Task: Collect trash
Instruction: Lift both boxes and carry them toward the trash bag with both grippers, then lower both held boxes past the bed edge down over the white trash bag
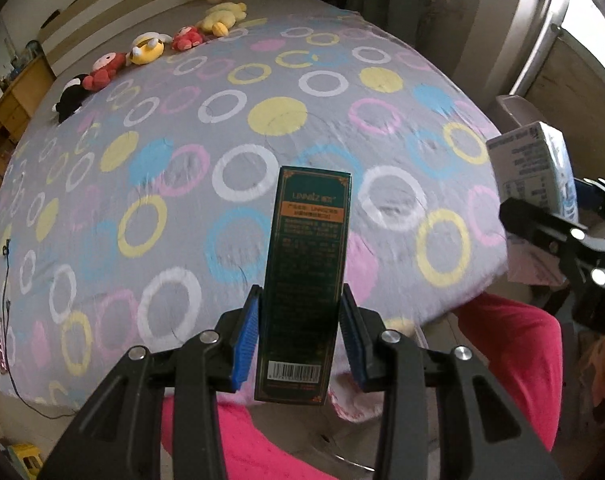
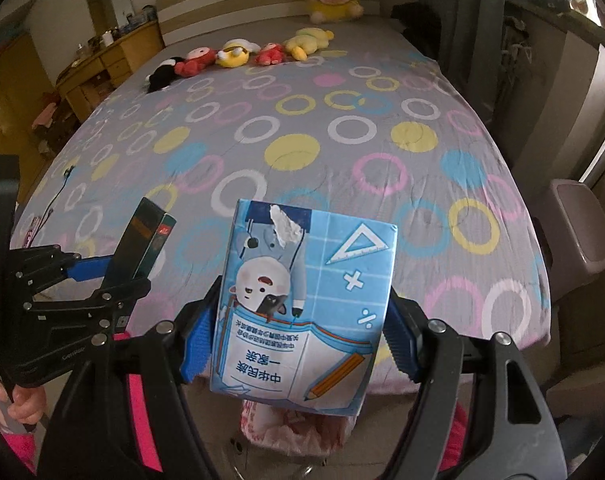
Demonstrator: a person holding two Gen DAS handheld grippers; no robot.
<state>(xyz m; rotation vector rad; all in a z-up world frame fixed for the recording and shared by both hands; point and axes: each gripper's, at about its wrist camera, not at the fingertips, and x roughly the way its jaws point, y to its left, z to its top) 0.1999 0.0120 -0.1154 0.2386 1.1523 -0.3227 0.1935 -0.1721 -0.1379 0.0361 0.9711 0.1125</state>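
My left gripper (image 1: 300, 334) is shut on a tall dark green box (image 1: 304, 276) and holds it upright over the near edge of the bed. The box also shows in the right wrist view (image 2: 144, 240), with the left gripper (image 2: 98, 276) at the left. My right gripper (image 2: 298, 340) is shut on a blue cartoon-printed carton (image 2: 306, 300), held above a pink-and-white plastic bag (image 2: 294, 428) on the floor. In the left wrist view the carton (image 1: 534, 168) and right gripper (image 1: 558, 236) are at the right edge.
A bed with a grey ring-patterned sheet (image 2: 302, 140) fills the view ahead. Several plush toys (image 2: 238, 54) line its far end. A lidded bin (image 2: 578, 216) stands right of the bed. A wooden dresser (image 2: 110, 64) is at far left. A black cable (image 1: 6, 280) lies on the bed's left edge.
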